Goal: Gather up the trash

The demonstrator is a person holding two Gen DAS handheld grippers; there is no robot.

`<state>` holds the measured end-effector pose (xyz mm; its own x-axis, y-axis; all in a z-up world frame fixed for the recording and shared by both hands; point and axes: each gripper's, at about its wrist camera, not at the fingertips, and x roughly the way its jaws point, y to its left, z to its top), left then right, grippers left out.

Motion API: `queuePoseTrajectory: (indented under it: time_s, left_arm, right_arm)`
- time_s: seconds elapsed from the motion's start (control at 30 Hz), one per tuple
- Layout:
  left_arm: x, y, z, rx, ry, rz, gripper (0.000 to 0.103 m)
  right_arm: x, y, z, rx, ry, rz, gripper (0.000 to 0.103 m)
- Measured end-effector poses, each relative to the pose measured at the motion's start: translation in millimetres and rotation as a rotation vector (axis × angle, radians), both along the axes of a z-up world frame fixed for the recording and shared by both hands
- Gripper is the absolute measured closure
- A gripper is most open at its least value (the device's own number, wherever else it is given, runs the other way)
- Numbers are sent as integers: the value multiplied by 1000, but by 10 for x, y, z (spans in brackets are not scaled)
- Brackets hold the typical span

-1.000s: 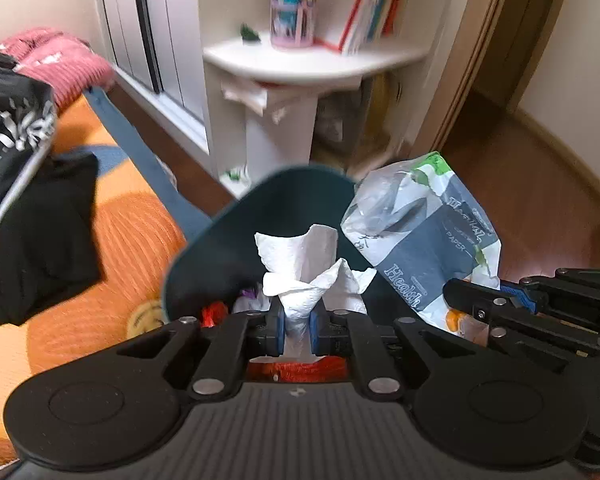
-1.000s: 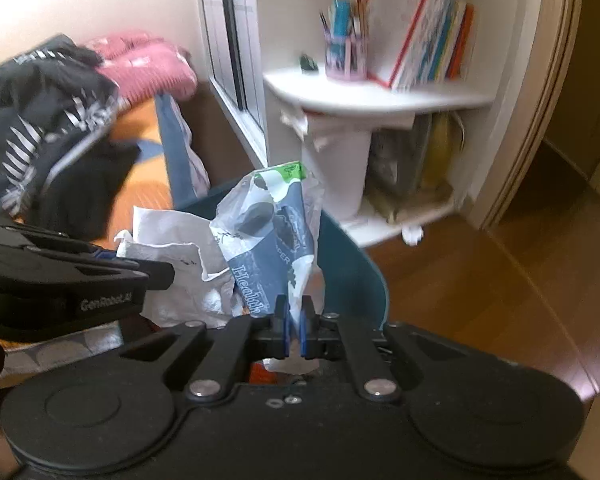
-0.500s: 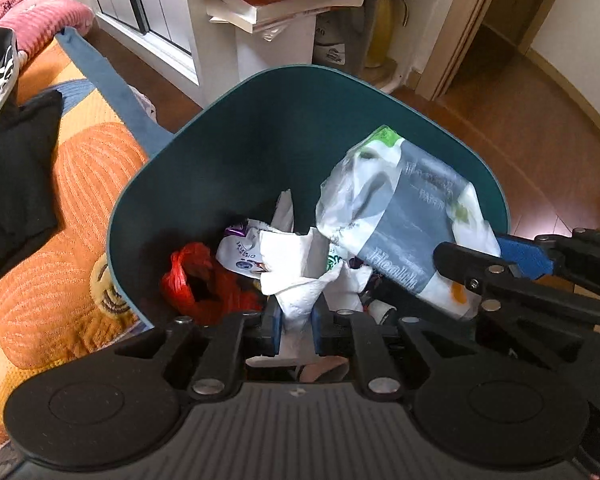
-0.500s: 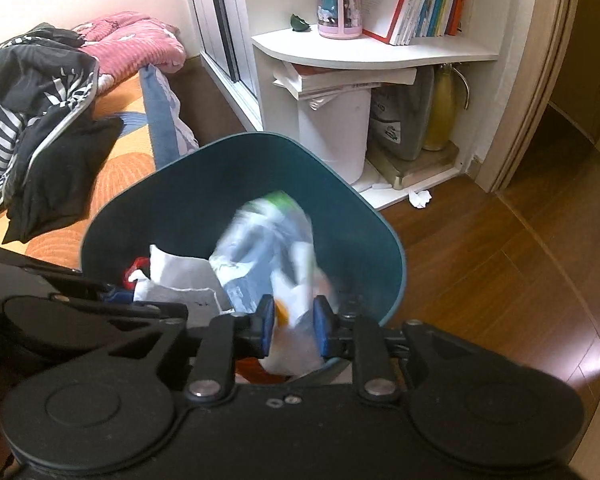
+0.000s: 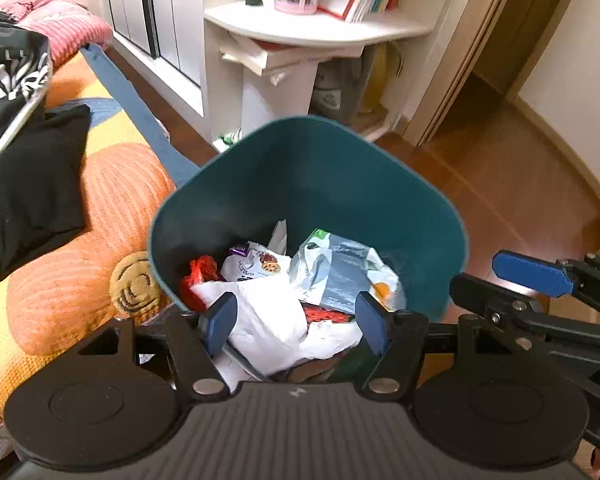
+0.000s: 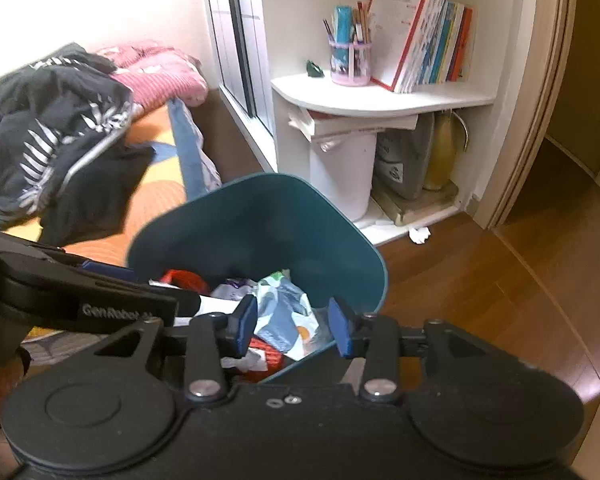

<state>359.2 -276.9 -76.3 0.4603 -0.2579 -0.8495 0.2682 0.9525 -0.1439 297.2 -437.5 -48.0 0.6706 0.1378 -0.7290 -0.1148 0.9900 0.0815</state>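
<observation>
Trash fills the teal bin: a red wrapper, crumpled white tissue, then a grey-and-white plastic bag. The left gripper and right gripper hang over it, fingers wide, holding nothing. The heaped tissue could likely spill if brushed. The orange cushion crowds the bin's left side.

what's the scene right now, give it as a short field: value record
setting: bedroom corner, wooden floor
bin: teal trash bin, upright beside the bed
bin contents: white tissue, grey-white plastic wrapper, cookie packet, red scrap
left claw: open, empty, over the bin
right claw: open, empty, over the bin's near rim
stray trash: white scrap on the floor by the shelf
shelf: pen cup, books
</observation>
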Motion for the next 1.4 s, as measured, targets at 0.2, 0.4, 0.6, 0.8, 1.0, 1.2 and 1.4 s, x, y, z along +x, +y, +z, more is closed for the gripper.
queuePoseTrajectory:
  time_s: [0.2,0.4,0.6,0.8,1.0,1.2,1.4]
  left_arm:
    - [-353,180,345,-34,-85,-11,30]
    - [-743,381,688,-64,-170,-18,30]
    - [-1173,575,989,-70,-277,-9,20]
    - [-1519,734,1161,-95,-350,2,18]
    - [-1786,843,1239,-119,-386,25,2]
    - [-2046,928,1278,-145,-427,34,1]
    - [-2188,974,1247,-142,-421,46,1]
  right_arm:
    - [-293,36,272,59,-67,12,59]
    - [-634,124,535,86,-148,43,56]
    - [-998,207,746,100,-236,59,53]
    - [-1315,269,837,109,-303,62,51]
    - [-1580,294,887,125,-381,56,49]
    - [-1750,286,905,129,-405,47,47]
    - [-1875,264,909,154,-404,23,46]
